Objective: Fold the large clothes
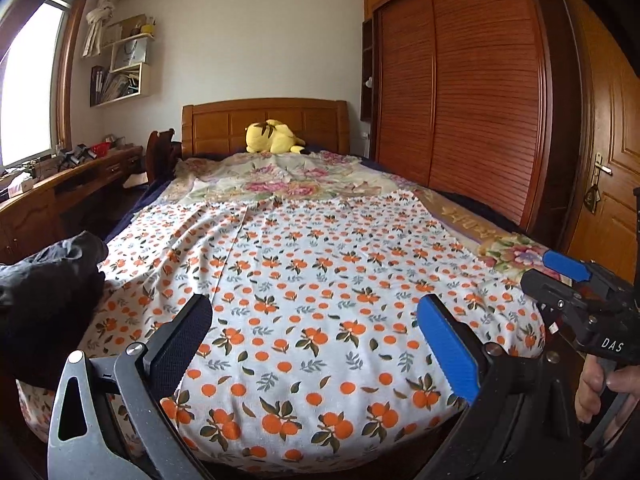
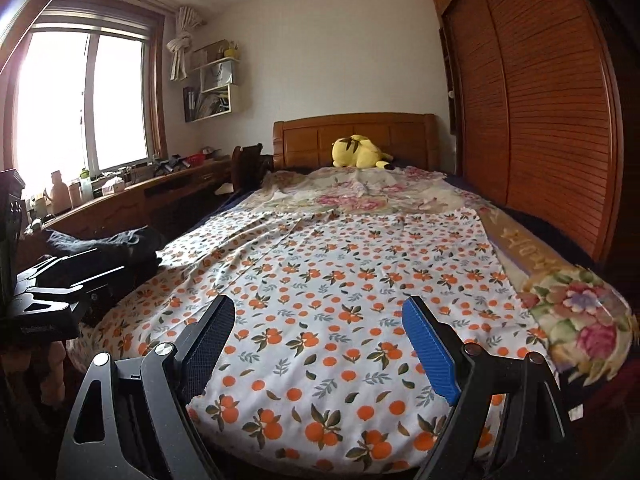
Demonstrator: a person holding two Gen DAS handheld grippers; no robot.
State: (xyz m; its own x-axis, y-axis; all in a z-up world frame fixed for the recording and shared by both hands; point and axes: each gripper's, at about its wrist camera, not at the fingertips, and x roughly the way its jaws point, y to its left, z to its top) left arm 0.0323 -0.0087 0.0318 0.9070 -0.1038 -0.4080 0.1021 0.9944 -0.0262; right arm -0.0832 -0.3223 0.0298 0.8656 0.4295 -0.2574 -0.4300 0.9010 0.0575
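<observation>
Your right gripper point(image 1: 568, 276) reads "DAS" in white on its body, at 3 o'clock in the left wrist view; gold characters on the brown strip point(image 2: 516, 236) along the bed's edge are unreadable. The orange-print cloth point(image 1: 320, 280) lies spread flat on the bed point(image 2: 580, 312), under and ahead of both finger pairs. Your left gripper point(image 1: 316, 332) stands wide apart, gripping nothing; the right likewise. A dark garment point(image 1: 52, 276) sits at 9 o'clock. Wall shelves point(image 2: 216, 88) hold papers and a bag.

Bright window point(image 2: 80, 100), white walls, wooden wardrobe point(image 1: 460, 92), bed headboard point(image 1: 264, 124).
</observation>
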